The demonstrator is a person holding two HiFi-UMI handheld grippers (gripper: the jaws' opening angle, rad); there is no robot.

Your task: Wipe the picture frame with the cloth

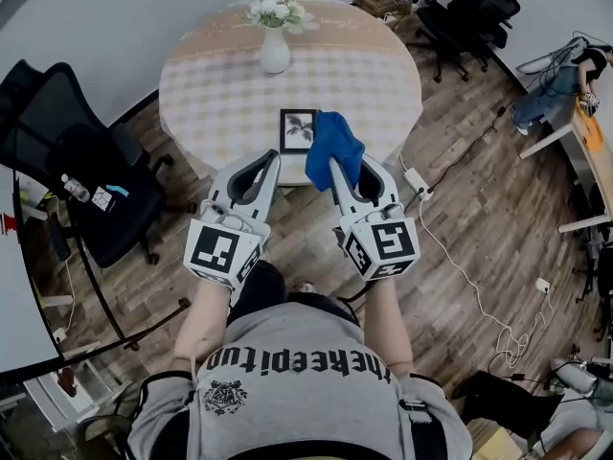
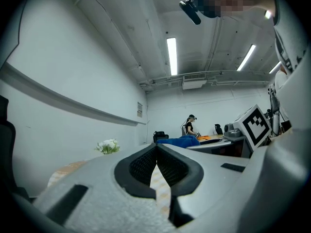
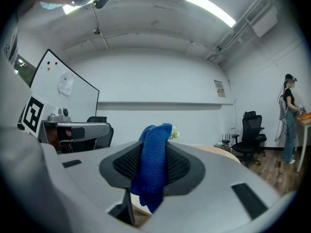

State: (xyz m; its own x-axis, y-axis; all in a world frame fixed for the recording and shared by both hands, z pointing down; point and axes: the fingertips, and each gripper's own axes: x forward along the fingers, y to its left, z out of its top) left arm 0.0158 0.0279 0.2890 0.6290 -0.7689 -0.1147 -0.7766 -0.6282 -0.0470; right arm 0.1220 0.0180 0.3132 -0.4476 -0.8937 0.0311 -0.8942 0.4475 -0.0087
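The right gripper [image 1: 351, 167] pinches a blue cloth [image 1: 334, 147], holding it up at the near edge of the round table [image 1: 335, 75]. The cloth is just to the right of the small black picture frame [image 1: 298, 130] lying flat there. The left gripper [image 2: 156, 148] sits alongside, jaws pressed together on nothing, just short of the frame.

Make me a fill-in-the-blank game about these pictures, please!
The right gripper is shut on a ____ cloth.
The left gripper is shut and holds ____.
The table under the picture frame is ____ in shape.
The vase and its flowers are both ____.
Missing words: blue; nothing; round; white.
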